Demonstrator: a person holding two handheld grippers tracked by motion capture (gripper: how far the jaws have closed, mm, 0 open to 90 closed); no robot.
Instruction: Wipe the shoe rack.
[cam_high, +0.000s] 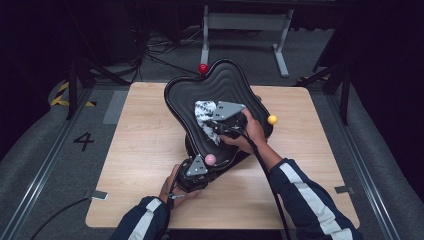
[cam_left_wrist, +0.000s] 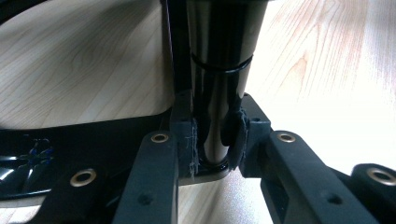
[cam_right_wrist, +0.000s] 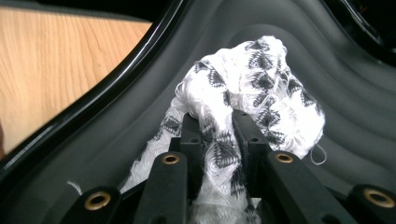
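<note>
We see a wavy-edged black tray tilted up on the wooden table, its ribbed inner face turned toward us. Our right gripper has its 2 fingers pinching a bunched white cloth with a dark woven pattern, and the cloth is pressed against the ribbed inner face of the tray. In the high view the same cloth sits near the middle of the tray, just to the left of the right gripper, with the grey 3-cornered plate on top of the gripper and the right hand behind it.

Our left gripper is at the lower edge of the tray, close to the near side of the table. In the left gripper view its fingers are closed on a glossy black post that stands between them, with the pads touching it on both sides; the pale table shows behind the post. Whether this post belongs to the tray's underside we cannot tell for certain, though it rises from a black base.

3 small balls sit around the tray's rim: a red ball at the far edge, a yellow ball on the right, and a pink ball near the left gripper. Both sleeves are dark blue with a white stripe.
</note>
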